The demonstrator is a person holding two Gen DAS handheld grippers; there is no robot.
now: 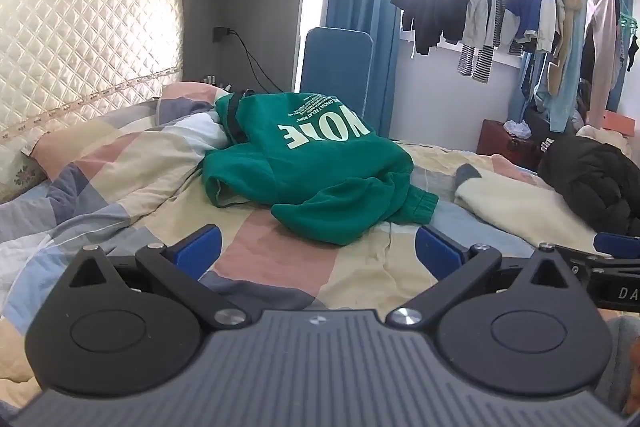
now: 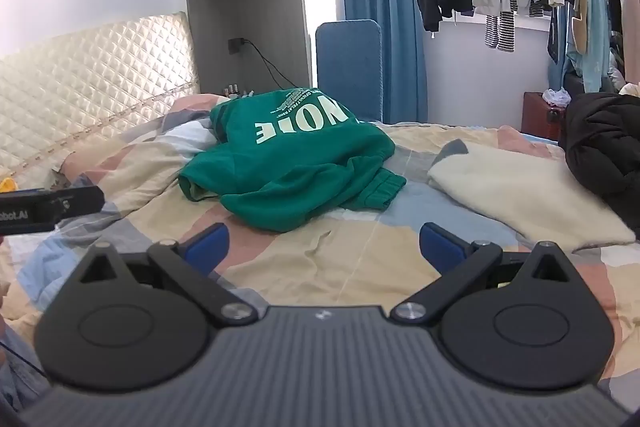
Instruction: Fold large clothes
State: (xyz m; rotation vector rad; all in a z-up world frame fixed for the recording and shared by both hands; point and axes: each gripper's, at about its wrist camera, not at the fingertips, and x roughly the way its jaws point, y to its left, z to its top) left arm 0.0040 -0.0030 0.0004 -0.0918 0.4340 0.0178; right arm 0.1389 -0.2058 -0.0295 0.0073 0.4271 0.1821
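A green sweatshirt [image 1: 308,167] with pale lettering lies crumpled on the patchwork bedspread [image 1: 120,163], a cuffed sleeve [image 1: 420,205] flopped toward me. My left gripper [image 1: 318,247] hovers just short of its near edge, open wide, nothing between the blue pads [image 1: 200,251]. In the right wrist view the same sweatshirt [image 2: 288,171] sits ahead and slightly left of my right gripper [image 2: 324,245], which is also open and empty, with bare bedspread [image 2: 340,267] under it. The other gripper shows at each view's side edge.
A cream garment [image 2: 520,195] and a black puffer jacket [image 2: 604,147] lie on the bed's right side. A quilted headboard [image 1: 80,43] stands at left, a blue chair [image 1: 336,67] behind the bed, a rack of hanging clothes [image 1: 520,7] at right.
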